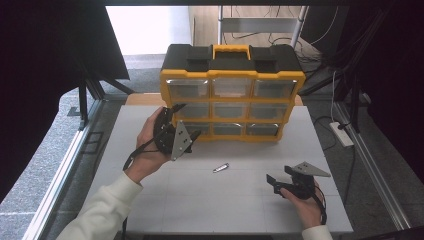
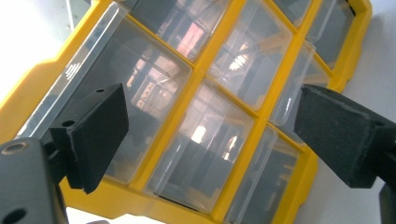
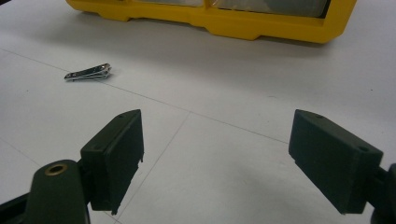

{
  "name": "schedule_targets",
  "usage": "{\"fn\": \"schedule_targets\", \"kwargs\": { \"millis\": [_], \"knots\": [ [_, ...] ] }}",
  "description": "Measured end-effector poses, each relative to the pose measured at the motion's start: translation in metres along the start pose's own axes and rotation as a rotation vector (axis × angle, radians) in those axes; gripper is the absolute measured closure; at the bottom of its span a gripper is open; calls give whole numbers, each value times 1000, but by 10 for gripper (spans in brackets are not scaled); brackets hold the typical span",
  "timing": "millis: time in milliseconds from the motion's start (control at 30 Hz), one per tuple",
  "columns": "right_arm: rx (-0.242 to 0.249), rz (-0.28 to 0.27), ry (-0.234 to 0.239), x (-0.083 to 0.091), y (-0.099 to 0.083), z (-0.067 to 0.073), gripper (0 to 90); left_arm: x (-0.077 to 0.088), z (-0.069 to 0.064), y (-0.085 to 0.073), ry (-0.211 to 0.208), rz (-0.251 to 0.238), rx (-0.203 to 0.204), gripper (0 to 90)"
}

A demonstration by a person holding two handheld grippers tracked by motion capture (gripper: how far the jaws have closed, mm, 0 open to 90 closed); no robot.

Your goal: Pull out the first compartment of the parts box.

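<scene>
left tongs [image 1: 187, 121] wide apart at the yellow drawer organizer [image 1: 232, 92], gripping nothing; right tongs [image 1: 274, 183] likewise agape, empty, near nail clipper [image 1: 221, 167]

The high view is evenly lit over the white bench [image 1: 240, 200], with black, underexposed margins at both sides and a washed-out patch of floor beyond the yellow organiser [image 1: 232, 92], whose clear drawers [image 1: 229, 110] look hazy and low in detail. In the left gripper view the drawers catch bright reflections (pinkish and white streaks), the upper left corner is blown out, and the near jaws are soft. The right gripper view is bright and slightly grainy; the nail clipper [image 3: 88, 73] glints and casts a faint shadow.
</scene>
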State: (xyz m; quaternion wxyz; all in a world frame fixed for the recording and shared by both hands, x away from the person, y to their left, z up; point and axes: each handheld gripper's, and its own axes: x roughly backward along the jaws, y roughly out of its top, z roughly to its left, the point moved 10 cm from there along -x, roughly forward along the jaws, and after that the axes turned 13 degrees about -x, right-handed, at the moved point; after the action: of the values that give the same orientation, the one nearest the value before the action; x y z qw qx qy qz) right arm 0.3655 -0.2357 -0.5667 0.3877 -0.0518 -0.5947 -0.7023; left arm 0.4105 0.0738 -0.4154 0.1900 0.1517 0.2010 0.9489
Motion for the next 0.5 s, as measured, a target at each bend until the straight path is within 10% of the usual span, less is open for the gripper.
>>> {"fn": "schedule_targets", "kwargs": {
  "millis": [500],
  "knots": [
    [10,6,-1,-1,-1,0,181,-12,12,1,25,5,-16,110]
  ]
}}
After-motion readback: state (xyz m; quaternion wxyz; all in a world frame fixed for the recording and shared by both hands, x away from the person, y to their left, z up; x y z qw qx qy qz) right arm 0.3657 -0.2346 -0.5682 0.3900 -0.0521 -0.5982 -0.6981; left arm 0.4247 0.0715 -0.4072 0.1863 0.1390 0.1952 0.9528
